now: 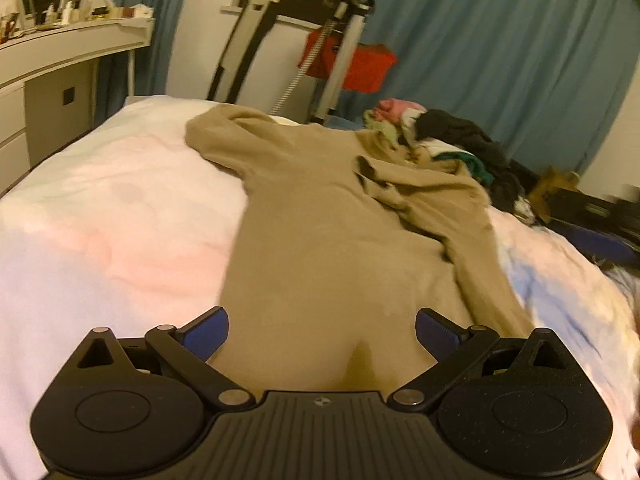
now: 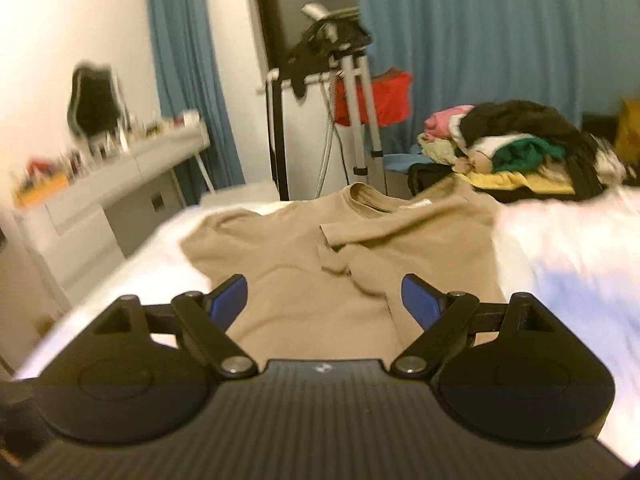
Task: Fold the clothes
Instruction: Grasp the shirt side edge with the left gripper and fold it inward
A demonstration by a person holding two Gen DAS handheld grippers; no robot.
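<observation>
Your tan long-sleeved shirt [image 1: 320, 216] lies spread on the white bed [image 1: 112, 216], collar toward the far end. Its left sleeve stretches out to the far left, and its right sleeve is folded back across the chest, bunched into creases. The near hem runs under your left gripper [image 1: 322, 334], whose jaws stand wide apart above the cloth, holding nothing. Your right gripper [image 2: 324, 300] hovers over the shirt's near part, jaws equally wide and empty. At the far right of the bed, a heap of mixed clothes [image 2: 516, 140], black, green, pink and yellow, sits piled on a dark case [image 2: 520, 194], just beside the shirt's shoulder
</observation>
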